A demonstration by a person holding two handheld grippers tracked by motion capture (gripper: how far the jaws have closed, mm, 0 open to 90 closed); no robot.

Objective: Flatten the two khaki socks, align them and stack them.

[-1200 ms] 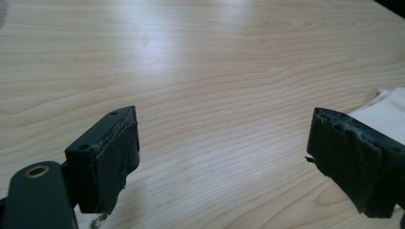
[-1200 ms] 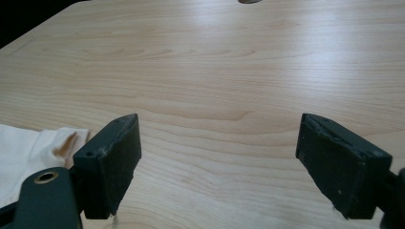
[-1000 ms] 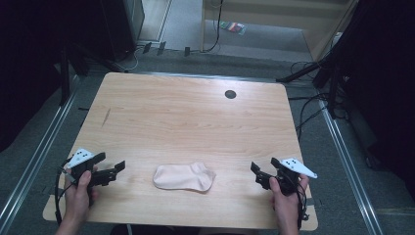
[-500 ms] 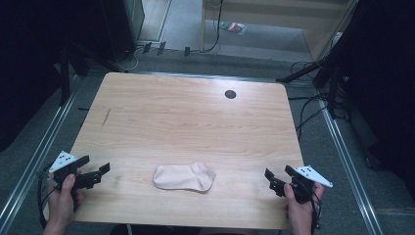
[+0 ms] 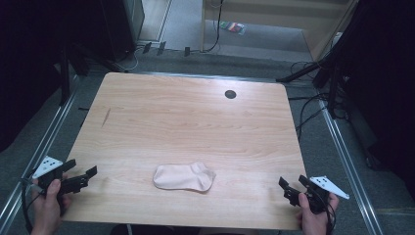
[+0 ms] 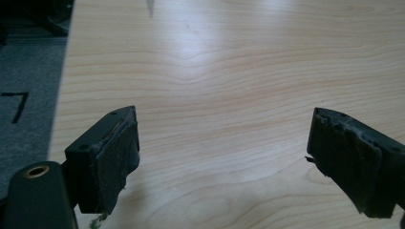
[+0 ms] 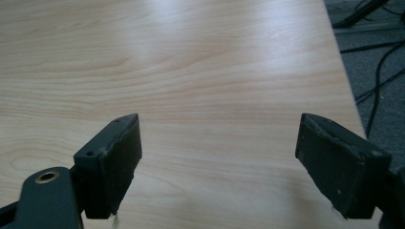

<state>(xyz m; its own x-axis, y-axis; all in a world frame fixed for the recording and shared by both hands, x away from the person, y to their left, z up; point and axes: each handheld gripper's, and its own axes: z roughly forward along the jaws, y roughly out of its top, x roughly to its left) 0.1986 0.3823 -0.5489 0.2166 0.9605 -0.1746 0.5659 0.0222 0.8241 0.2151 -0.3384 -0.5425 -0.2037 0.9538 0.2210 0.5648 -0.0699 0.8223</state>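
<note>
A pale pink sock (image 5: pixel 184 176) lies flat on the wooden table (image 5: pixel 186 122), near the middle of the front edge. My left gripper (image 5: pixel 82 172) is held at the front left corner, well left of the sock, open with nothing between its jaws. In the left gripper view its gripper (image 6: pixel 222 157) stands wide apart over bare wood. My right gripper (image 5: pixel 292 190) hovers at the front right corner, far right of the sock, also open and empty. The right gripper view has its gripper (image 7: pixel 217 155) spread over bare wood by the table's right edge.
A small dark round hole (image 5: pixel 230 94) sits at the table's far right. A dark streak (image 5: pixel 106 117) marks the wood at the left. Cables (image 5: pixel 313 105) trail on the grey floor to the right, and metal rails (image 5: pixel 342 147) run along both sides.
Both grippers have moved outward and toward the front corners, away from the sock. The sock has stayed in place.
</note>
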